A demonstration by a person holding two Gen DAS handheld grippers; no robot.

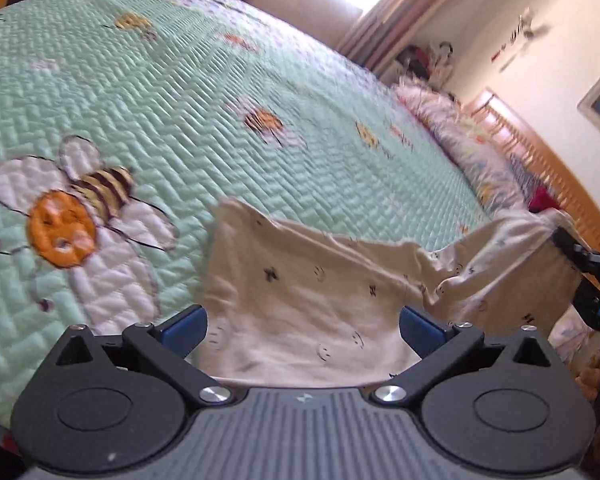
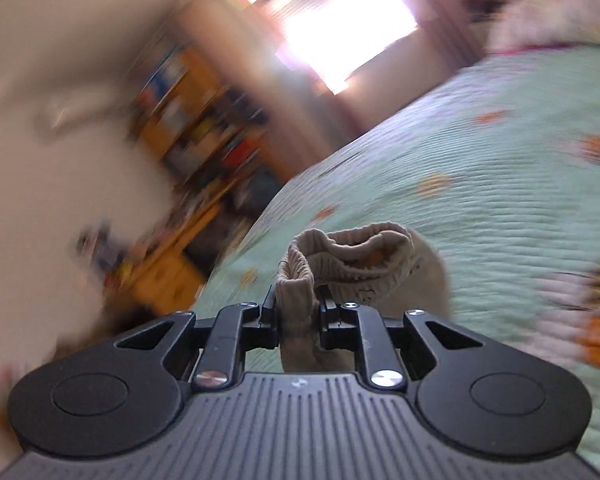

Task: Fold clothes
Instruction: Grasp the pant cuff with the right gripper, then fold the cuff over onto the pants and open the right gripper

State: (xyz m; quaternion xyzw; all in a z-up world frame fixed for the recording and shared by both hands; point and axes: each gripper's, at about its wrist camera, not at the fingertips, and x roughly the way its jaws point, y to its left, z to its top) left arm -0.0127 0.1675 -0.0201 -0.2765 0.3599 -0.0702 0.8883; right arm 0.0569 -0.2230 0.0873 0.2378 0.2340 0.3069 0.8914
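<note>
Left wrist view
- Left claw (image 1: 303,330): jaws spread wide, blue pads at 9 and 3 o'clock of the cloth between them; neither pad presses on it.
- Garment (image 1: 300,280): cream cloth printed with small dark smiley faces and stars, lower centre of the view; its near edge passes under the claw body, its far corner lifts toward 11 o'clock, and a strip stretches out toward 3 o'clock.
- Right claw (image 1: 570,246): black, at the 3 o'clock edge, meeting the end of that stretched strip; its jaws are too small here to read.
- Bed (image 1: 180,92): mint-green quilted cover, filling the view from 9 to 1 o'clock.
- Bee motif (image 1: 80,204): orange, striped, white-winged, at 9 o'clock of the garment.
- Pillow (image 1: 460,140): patterned, at 2 o'clock, against a wooden headboard (image 1: 548,152).

Right wrist view (much blurred)
- Right claw (image 2: 298,322): jaws drawn close, pinching a bunched fold of the garment (image 2: 352,256).
- Waistband: ribbed elastic rim standing above the jaws, centre of view, raised off the bed (image 2: 480,184).
- Bookshelf (image 2: 204,120): orange, at 10 o'clock.
- Window (image 2: 332,20): bright, at 12 o'clock.
</note>
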